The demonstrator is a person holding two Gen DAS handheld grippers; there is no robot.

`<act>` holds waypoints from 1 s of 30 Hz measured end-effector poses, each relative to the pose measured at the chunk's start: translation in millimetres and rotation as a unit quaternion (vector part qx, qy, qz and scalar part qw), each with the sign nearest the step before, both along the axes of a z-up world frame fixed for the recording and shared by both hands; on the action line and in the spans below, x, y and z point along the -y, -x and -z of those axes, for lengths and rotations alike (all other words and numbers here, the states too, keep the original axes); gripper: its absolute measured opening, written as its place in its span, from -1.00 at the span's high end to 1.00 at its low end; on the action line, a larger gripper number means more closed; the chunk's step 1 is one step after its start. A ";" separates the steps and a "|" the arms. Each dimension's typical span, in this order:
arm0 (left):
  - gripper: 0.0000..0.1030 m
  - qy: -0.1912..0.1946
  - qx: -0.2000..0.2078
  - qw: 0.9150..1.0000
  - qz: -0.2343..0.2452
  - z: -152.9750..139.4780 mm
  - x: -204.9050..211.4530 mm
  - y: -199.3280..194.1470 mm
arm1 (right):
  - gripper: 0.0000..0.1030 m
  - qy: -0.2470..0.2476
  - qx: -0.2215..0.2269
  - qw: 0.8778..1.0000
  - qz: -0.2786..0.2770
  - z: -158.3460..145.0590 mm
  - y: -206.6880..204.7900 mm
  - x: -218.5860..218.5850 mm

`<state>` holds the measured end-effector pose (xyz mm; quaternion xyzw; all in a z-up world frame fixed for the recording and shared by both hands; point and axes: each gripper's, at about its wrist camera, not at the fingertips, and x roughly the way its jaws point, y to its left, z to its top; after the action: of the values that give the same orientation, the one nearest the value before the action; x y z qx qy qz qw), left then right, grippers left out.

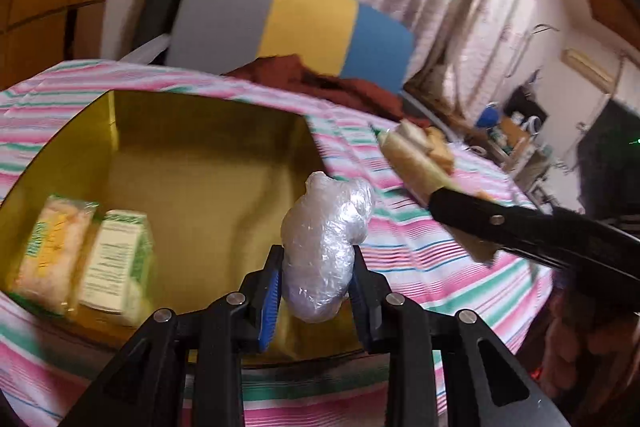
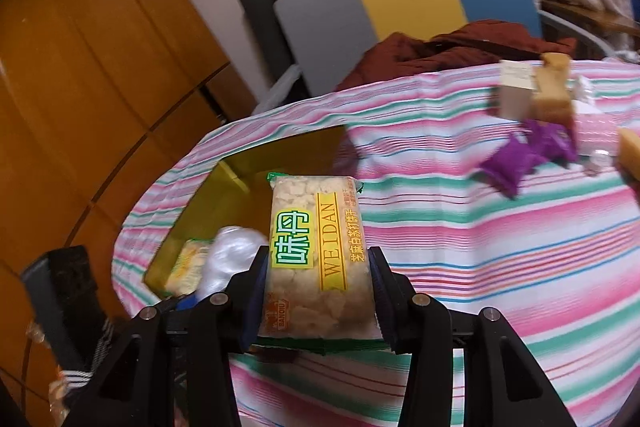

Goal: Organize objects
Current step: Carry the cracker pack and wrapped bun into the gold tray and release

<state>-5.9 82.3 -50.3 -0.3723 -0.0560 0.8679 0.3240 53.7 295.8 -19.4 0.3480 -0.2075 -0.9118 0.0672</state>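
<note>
Holding a soft, light plastic bundle [image 1: 320, 247], left fingers [image 1: 269, 301] pinch its middle; right fingers [image 2: 374, 291] clamp a brittle cracker pack [image 2: 316, 259] across its width above the box [image 1: 208, 131].

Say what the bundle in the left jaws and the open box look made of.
Bundle: thin clear plastic film, glossy, judging by crinkles and highlights; contents unclear. Box: likely cardboard or tin with shiny gold lining, going by flat reflective walls.

Left gripper [image 1: 314, 267] and right gripper [image 2: 318, 287] both clamped, angled downward.
</note>
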 end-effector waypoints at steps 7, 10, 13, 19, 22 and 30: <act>0.41 0.032 0.043 0.998 -0.035 13.1 20.9 20.1 | 0.08 -0.008 0.015 0.999 -0.028 -0.6 16.4 39.5; 0.41 0.050 0.042 0.997 -0.049 14.6 27.9 22.7 | 0.08 -0.005 0.025 0.999 -0.029 3.9 23.3 48.8; 0.41 0.060 0.041 0.996 -0.057 16.4 32.5 26.1 | 0.08 -0.008 0.032 0.999 -0.032 8.0 28.3 57.3; 0.37 0.084 0.038 0.993 -0.073 16.5 35.6 28.7 | -0.14 -0.011 0.048 0.998 -0.030 13.2 32.8 69.1; 0.18 0.090 0.036 0.992 -0.084 15.0 37.0 29.3 | -0.19 -0.017 0.043 0.998 -0.031 11.0 29.6 70.2; 0.06 0.066 0.022 0.990 -0.125 4.6 48.7 27.5 | -0.26 -0.009 0.037 0.999 -0.019 9.5 22.5 58.8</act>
<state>-33.5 33.5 -54.9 -0.4023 -0.0516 0.8948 0.1866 31.2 237.0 -28.8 0.3863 -0.1953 -0.8985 0.0733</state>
